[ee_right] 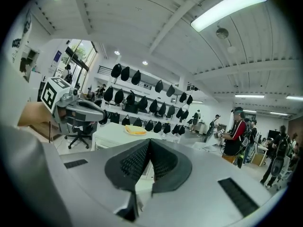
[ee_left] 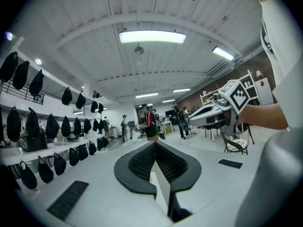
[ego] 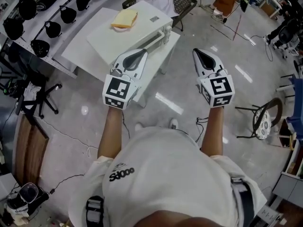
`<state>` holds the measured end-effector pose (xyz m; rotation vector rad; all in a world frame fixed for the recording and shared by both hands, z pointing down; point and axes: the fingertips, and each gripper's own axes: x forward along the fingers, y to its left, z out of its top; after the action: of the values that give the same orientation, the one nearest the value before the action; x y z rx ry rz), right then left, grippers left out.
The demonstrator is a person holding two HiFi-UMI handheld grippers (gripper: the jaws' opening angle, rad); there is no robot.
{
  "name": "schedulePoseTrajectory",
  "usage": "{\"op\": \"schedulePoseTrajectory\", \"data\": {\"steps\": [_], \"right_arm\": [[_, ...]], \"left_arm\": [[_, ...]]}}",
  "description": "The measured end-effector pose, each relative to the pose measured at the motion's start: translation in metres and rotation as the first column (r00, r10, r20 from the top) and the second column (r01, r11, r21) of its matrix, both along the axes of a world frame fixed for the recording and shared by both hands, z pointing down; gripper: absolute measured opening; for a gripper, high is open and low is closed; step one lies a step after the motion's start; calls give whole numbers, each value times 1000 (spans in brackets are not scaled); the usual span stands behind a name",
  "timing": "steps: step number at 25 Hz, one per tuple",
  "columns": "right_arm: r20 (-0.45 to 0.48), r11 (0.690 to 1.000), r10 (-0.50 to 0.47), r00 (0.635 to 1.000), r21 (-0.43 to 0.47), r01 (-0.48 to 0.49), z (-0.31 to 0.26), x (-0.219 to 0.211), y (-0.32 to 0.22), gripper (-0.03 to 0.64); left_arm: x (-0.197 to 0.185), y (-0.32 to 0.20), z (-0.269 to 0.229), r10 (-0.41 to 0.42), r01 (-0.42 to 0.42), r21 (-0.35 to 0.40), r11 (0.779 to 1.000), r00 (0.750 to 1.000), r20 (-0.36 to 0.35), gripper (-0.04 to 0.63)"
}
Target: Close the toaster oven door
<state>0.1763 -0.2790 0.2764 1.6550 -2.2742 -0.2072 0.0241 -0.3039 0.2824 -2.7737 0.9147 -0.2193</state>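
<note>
The white toaster oven [ego: 124, 34] stands on a white table [ego: 80, 51], with a yellow slice [ego: 125, 18] lying on its top. Its handle bar [ego: 157, 38] runs along the upper front edge, and the door looks flat against the body. My left gripper [ego: 141, 55] hovers just in front of the oven, shut and holding nothing. My right gripper [ego: 198, 53] is level with it, further right over the floor, also shut and holding nothing. The right gripper view shows the oven [ee_right: 113, 132] and slice [ee_right: 136, 130] beyond my shut jaws [ee_right: 149, 143]. The left gripper view's jaws [ee_left: 155, 145] point past the oven.
A wall rack of black bags [ego: 47, 30] runs behind the table. An office chair [ego: 40, 98] stands at the left and a round-seated chair [ego: 262, 119] at the right. Cables trail over the floor. Several people [ee_left: 149, 122] stand far across the room.
</note>
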Motion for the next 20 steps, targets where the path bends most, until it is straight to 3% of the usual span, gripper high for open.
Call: {"op": "schedulePoseTrajectory", "data": {"steps": [20], "right_arm": [[-14, 999, -34, 999, -29, 34, 17, -3, -14, 9]], "left_arm": [[9, -5, 21, 25, -24, -42, 999, 999, 27, 18]]}}
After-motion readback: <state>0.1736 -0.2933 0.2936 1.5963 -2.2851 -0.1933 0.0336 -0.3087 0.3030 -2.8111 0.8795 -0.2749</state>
